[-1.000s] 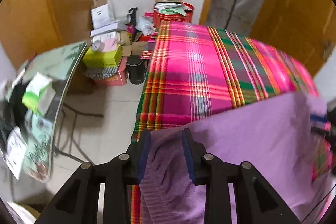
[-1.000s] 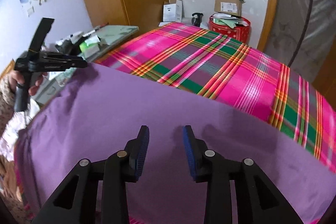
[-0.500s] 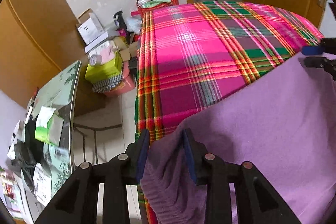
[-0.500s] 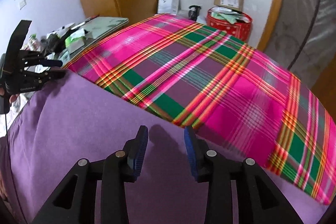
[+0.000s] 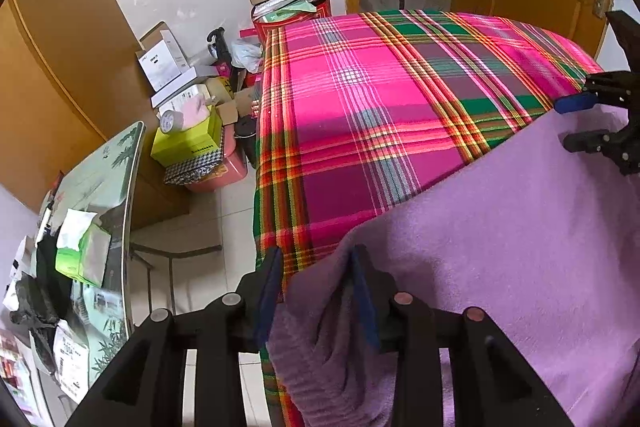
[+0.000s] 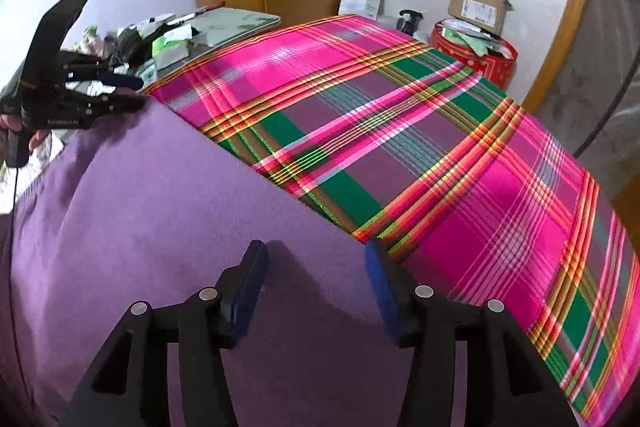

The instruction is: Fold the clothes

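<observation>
Your left gripper point(image 5: 316, 291) has its fingers clamped on the purple garment's point(image 5: 520, 247) corner at 6 o'clock, your right gripper point(image 6: 314, 287) straddles its edge with fingers apart, so pulling now could skew the cloth.

Purple garment point(image 6: 160, 227) — spread flat, corner bunched

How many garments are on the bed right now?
1. A single purple garment is spread over the near end of the plaid bed cover; the left gripper pinches its corner. More could lie out of view.
</observation>
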Available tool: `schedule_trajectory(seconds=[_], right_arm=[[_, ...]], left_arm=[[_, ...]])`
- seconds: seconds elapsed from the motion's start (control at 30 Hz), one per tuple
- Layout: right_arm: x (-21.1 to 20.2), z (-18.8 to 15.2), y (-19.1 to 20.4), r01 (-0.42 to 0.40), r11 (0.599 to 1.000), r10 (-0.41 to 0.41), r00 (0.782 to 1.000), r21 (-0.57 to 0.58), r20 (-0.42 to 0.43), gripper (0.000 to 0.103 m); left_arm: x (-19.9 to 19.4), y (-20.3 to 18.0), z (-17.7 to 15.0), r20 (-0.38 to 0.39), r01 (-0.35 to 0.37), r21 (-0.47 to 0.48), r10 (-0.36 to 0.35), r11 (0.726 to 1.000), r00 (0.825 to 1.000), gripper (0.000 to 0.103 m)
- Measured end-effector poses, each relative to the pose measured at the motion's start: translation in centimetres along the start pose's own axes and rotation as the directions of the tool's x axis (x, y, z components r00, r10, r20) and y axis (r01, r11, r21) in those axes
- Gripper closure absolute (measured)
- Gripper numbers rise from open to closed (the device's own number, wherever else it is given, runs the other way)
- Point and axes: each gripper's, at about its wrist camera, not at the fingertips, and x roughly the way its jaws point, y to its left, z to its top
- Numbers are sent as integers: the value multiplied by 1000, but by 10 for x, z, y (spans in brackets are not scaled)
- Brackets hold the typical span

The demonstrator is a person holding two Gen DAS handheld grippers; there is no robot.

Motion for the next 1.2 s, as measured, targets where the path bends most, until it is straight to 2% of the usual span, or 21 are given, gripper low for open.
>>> schedule_trajectory(seconds=[0.13, 0.2, 0.27, 0.3, 0.37, 0.53, 0.67, 0.77, 0.8, 0.83, 0.87, 0.9, 1.03, 1.13, 1.2], right_arm=[[-1, -2, 1, 7, 1000, -7, 1000, 4, 9, 50], [-2, -2, 2, 8, 1000, -8, 1000, 3, 7, 50], [-2, -2, 2, 5, 1000, -5, 1000, -1, 5, 54], [-2, -2, 3, 4, 1000, -4, 1000, -3, 5, 56], [-3, -2, 3, -1, 1000, 1, 1000, -8, 3, 72], [-5, -4, 8, -6, 1000, 6, 1000, -21, 6, 94], [-8, -6, 19, 50, 997, -49, 999, -66, 22, 98], [-10, -5, 19, 56, 995, -55, 998, -85, 24, 98], [-10, -4, 16, 55, 996, -53, 998, -73, 23, 97], [-10, -3, 12, 60, 996, -59, 998, -60, 22, 88], [-9, -2, 9, 81, 995, -80, 997, -50, 23, 74], [-8, -2, 6, 91, 995, -91, 996, -44, 21, 69], [-2, 1, -1, 66, 997, -66, 998, -44, 15, 63], [1, 4, -5, 50, 998, -49, 999, -50, 5, 51], [4, 7, -10, 19, 999, -20, 1000, -36, -9, 50]], left_arm=[[0, -3, 0, 3, 11, 10, -11, 1000, 1000, 79], [-1, -4, 0, 4, 12, 16, -12, 1000, 1000, 87], [-1, -6, 0, 6, 9, 22, -9, 1000, 1000, 93], [-1, -7, -1, 7, 7, 25, -8, 1000, 1000, 94], [-1, -10, -1, 9, 4, 32, -4, 999, 1000, 96], [-2, -12, -1, 19, -7, 39, 7, 999, 1000, 97], [-4, -13, -1, 31, -21, 36, 20, 999, 999, 97], [-3, -13, -1, 38, -28, 37, 27, 999, 999, 98], [-5, -14, -1, 46, -33, 36, 31, 999, 998, 98], [-6, -14, -2, 56, -38, 35, 36, 999, 998, 98], [-7, -14, -3, 64, -41, 33, 39, 999, 997, 98], [-8, -14, -3, 70, -43, 30, 41, 999, 997, 98], [-13, -14, -6, 100, -56, 23, 54, 998, 994, 98], [-16, -15, -8, 117, -66, 20, 63, 998, 991, 98], [-21, -16, -9, 140, -73, 9, 71, 997, 988, 98]])
